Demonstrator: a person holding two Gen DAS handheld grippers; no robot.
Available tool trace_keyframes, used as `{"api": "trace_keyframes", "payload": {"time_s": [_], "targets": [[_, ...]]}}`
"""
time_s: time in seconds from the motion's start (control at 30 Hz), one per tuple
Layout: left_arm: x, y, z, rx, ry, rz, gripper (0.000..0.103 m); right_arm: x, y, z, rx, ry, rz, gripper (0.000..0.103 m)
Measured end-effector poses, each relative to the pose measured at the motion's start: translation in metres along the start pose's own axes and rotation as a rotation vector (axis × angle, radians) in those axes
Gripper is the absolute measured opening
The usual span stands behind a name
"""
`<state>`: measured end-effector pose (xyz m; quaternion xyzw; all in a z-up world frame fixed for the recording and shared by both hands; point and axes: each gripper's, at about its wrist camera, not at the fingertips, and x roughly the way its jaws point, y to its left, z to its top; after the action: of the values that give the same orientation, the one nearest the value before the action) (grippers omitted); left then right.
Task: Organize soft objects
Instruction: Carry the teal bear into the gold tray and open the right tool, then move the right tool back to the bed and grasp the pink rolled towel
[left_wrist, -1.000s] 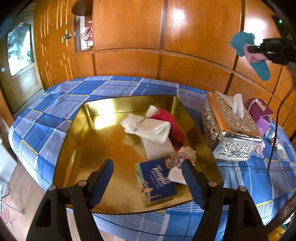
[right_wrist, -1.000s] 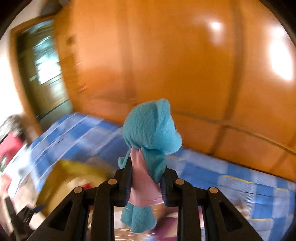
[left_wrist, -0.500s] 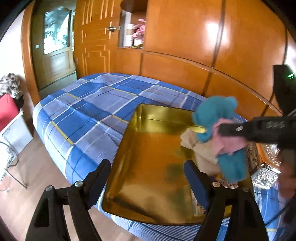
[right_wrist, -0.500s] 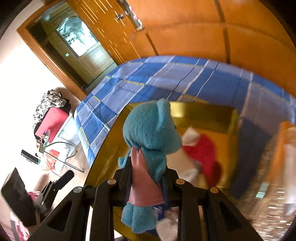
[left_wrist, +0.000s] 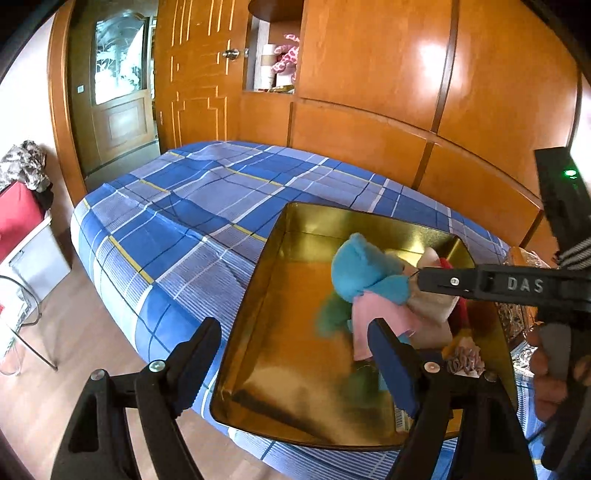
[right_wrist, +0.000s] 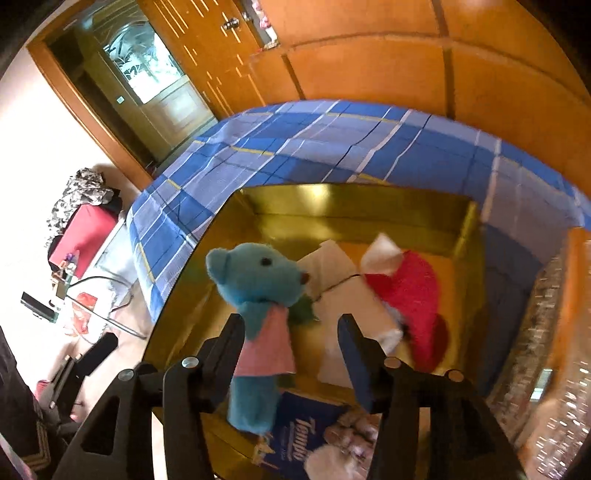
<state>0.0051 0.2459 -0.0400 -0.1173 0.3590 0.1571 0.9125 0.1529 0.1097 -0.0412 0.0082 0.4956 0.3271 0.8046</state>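
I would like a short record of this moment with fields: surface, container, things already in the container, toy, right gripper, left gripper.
surface: bed with blue plaid sheet
container: gold tray lying on the bed
things already in the container: red cloth, white cloths, blue tissue pack
toy: blue plush bear in a pink dress, over the tray
right gripper: fingers opening; bear leans on one finger, the other is clear of it
left gripper: open, nothing between its fingers, at the tray's near edge
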Motion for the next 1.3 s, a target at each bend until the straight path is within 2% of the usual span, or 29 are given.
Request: {"api": "trace_keyframes", "payload": {"time_s": [0.27,0.33,0.67,1.03,1.3], "targets": [[-0.012,-0.021,-0.002,0.058,-0.023,-0.05,0.082,-0.053,0.002,-0.025,-0.103,-0.134,-0.187,0.053],[-0.014,-0.028,-0.003,0.081,-0.026,-0.061,0.086,-0.067,0.001,-0.032,-0.126,-0.165,-0.23,0.053],[-0.024,-0.064,-0.018,0.179,-0.024,-0.12,0.087,-0.137,-0.021,-0.061,-0.174,-0.312,-0.351,0.054],[-0.034,-0.101,-0.033,0.271,-0.013,-0.174,0.087,-0.222,-0.092,-0.088,0.005,-0.479,-0.448,0.054],[-0.042,-0.13,-0.04,0.345,-0.005,-0.209,0.087,-0.268,-0.172,-0.125,0.194,-0.515,-0.565,0.054]]}}
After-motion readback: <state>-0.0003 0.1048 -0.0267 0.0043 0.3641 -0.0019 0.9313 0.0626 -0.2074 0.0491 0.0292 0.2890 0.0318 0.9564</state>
